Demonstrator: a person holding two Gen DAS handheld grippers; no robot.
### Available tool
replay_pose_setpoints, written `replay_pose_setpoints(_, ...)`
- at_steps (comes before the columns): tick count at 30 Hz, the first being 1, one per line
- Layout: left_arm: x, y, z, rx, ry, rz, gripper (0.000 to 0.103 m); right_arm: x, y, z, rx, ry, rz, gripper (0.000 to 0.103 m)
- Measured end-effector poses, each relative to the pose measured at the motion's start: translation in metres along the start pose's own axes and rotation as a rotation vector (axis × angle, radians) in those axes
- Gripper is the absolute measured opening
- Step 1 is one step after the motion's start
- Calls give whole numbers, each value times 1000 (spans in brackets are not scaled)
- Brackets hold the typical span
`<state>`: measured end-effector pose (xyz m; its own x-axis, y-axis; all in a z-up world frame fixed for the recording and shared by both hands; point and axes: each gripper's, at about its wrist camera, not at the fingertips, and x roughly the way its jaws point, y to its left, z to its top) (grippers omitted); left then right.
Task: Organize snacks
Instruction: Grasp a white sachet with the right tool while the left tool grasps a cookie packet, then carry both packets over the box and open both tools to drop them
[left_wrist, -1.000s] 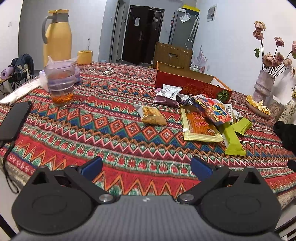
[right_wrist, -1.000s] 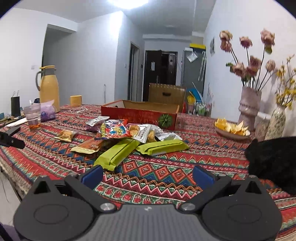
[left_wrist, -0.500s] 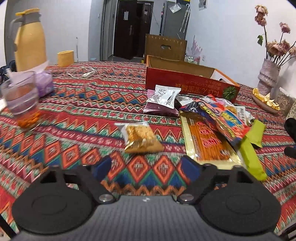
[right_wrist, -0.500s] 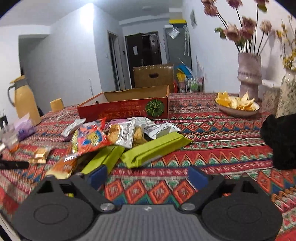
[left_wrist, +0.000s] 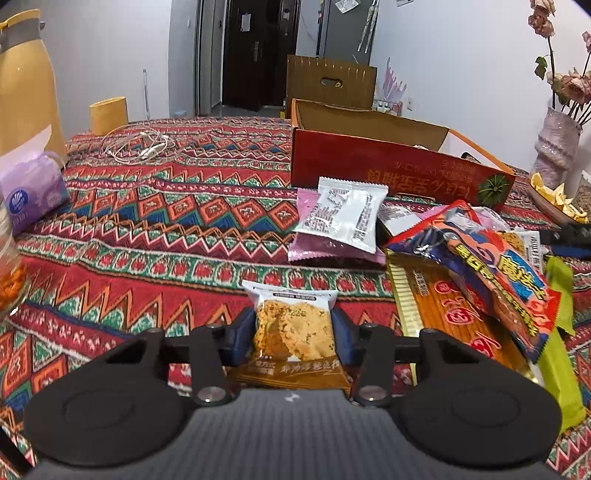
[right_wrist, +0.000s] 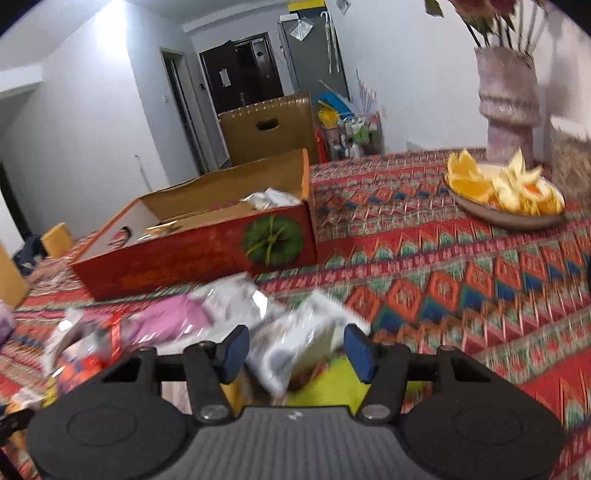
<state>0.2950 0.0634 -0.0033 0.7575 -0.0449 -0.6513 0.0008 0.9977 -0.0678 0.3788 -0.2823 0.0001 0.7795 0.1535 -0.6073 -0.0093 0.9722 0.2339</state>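
Observation:
A clear cookie packet (left_wrist: 291, 314) lies on the patterned cloth, and my left gripper (left_wrist: 291, 332) is closing on it with both blue pads touching its sides. In the blurred right wrist view, a silvery snack packet (right_wrist: 295, 343) sits between the closing jaws of my right gripper (right_wrist: 297, 349), with a gap at the left pad. That packet rests on a green pack (right_wrist: 325, 384). Behind the pile stands the open red cardboard box (left_wrist: 388, 177), also visible as the red box (right_wrist: 192, 254), with a few packets inside. A colourful bag (left_wrist: 491, 258), a gold pack (left_wrist: 443, 317) and a white packet (left_wrist: 343, 218) lie in the pile.
A yellow jug (left_wrist: 22, 85), a purple tissue pack (left_wrist: 29, 192), a glass jar (left_wrist: 11, 280), a yellow cup (left_wrist: 109, 114) and a white cable (left_wrist: 140, 147) sit at the left. At the right are a vase (right_wrist: 508, 103) and a plate of orange peel (right_wrist: 506, 195).
Both grippers moved forward and down over the table to the snacks while their jaws narrowed. The left now brackets the cookie packet; the right rolled and reached the silvery packet.

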Motion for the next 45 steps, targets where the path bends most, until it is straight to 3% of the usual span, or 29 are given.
replay_pose_setpoints(4,6,-1,1,27,-17,19,49,33,2,9,4,59,13,55)
replay_pose_setpoints(9,10,-9,-1,64,-40,41,45,45,17,8,-107,39,-45,55)
replay_pose_setpoints(12,10,-9,0,68,-42,43,44,49,13,14,-91,35,-67,60)
replay_pose_setpoints(13,10,-9,-1,67,-41,44,42,52,11,15,-95,36,-77,58)
replay_pose_setpoints(14,9,-9,0,66,-39,46,42,54,11,16,-112,33,-87,47)
replay_pose_setpoints(15,8,-9,0,65,-35,45,41,54,12,16,-139,32,-105,42)
replay_pose_setpoints(17,2,-9,-1,54,-28,40,41,49,9,15,-131,33,-91,41)
replay_pose_setpoints(21,-18,-9,-6,39,-40,40,41,21,6,9,-144,-22,-100,40)
replay_pose_setpoints(25,-41,-13,-15,36,-52,42,41,-19,2,1,-120,-80,-49,40)
replay_pose_setpoints(30,-70,-21,-31,35,-58,40,41,-79,12,-25,-184,-128,-34,41)
replay_pose_setpoints(37,-103,-40,-58,46,-41,-2,41,-146,20,-84,-207,-67,19,41)
replay_pose_setpoints(45,-130,-62,-68,86,-66,-57,41,-177,36,-141,-231,15,100,41)
